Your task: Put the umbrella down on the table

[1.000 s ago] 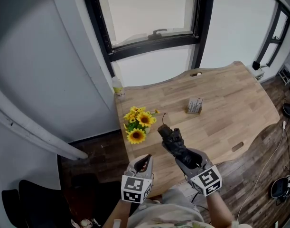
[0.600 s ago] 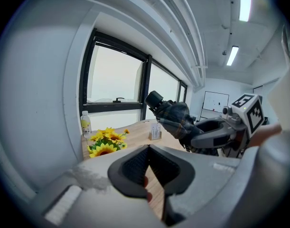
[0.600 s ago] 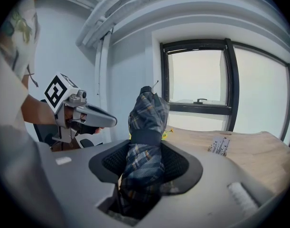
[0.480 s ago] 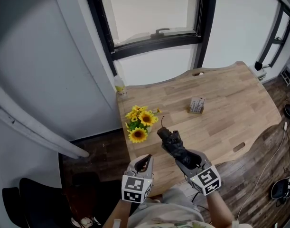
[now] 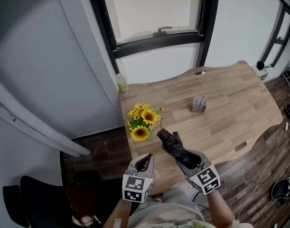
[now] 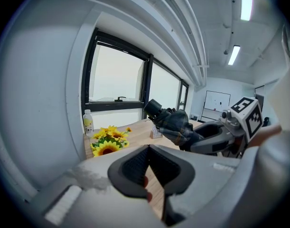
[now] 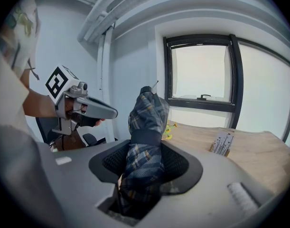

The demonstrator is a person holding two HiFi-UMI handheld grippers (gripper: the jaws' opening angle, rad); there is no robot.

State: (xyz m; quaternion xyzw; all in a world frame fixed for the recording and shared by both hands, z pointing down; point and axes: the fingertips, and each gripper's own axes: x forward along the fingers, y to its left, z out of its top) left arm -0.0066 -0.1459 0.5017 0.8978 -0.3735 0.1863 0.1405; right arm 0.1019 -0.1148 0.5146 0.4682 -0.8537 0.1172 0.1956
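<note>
So, the folded umbrella (image 5: 175, 146) isn't on the counter (image 5: 230, 113) yet. It's up in the air, clamped in the right gripper (image 5: 190, 159), just to the right of the sunflowers (image 5: 141, 122) and a bit nearer the person. It's a soft, crumpled plaid fabric in dark blue and grey, rolled into a fat tube with a dark band cinched round the middle. The stubby black round end tilts up and away, toward the flowers. In the right gripper view the fingers (image 7: 180, 163) stand wide but are pressed onto the cloth on both sides, black ribbed pads biting into the bundle.

The left gripper (image 5: 144, 163) sits just on the near side of the sunflowers, over the counter's front edge. Its fingers (image 6: 135, 163) are brought together at the tips with nothing between them, same ribbed black rubber on smooth grey plastic. Each gripper carries a white cube with black square markers.

The counter is pale wood with visible plank grain and a wavy, curved outline. The sunflowers look like a small bright yellow bunch with green leaves. Beyond them, at the far corner by the dark-framed window (image 5: 154, 13), stands a small clear plastic bottle (image 5: 121, 83) with a yellowish label. Well off to the right of the flowers is a little boxy card-like thing (image 5: 199, 104); can't read what it is.
</note>
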